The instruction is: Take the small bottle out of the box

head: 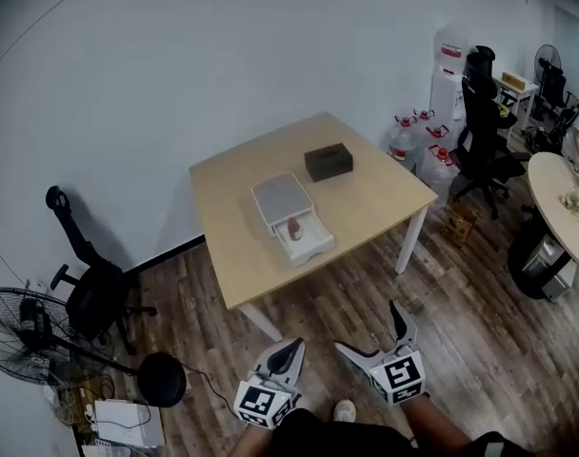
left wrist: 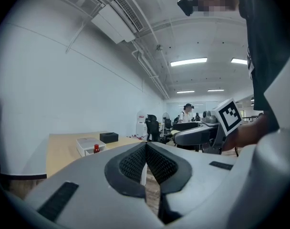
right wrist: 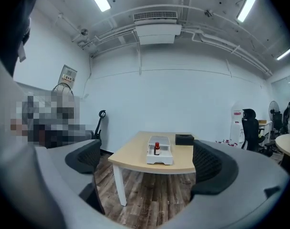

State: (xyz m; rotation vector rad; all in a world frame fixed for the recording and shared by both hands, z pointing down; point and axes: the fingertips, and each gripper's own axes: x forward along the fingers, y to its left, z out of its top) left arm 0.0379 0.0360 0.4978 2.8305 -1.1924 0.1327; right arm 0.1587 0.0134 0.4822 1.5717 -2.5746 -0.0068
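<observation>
The small bottle [head: 293,225] stands in the open box [head: 318,247] on the table [head: 366,193], far from both grippers. The left gripper [head: 295,347] has its fingers together; the right gripper [head: 366,326] has them apart. Best to step close first, then slide the right one slowly around the bottle.

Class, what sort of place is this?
Likely an open-plan office: a black swivel office chair, a white water dispenser with clear spare jugs beside it, and long ceiling strip lights.

In the head view the bottle [head: 293,226] in the box [head: 282,199] is too small to show cap or label. The fan [head: 13,336] is cut by the left edge, the round table [head: 551,184] by the right.
</observation>
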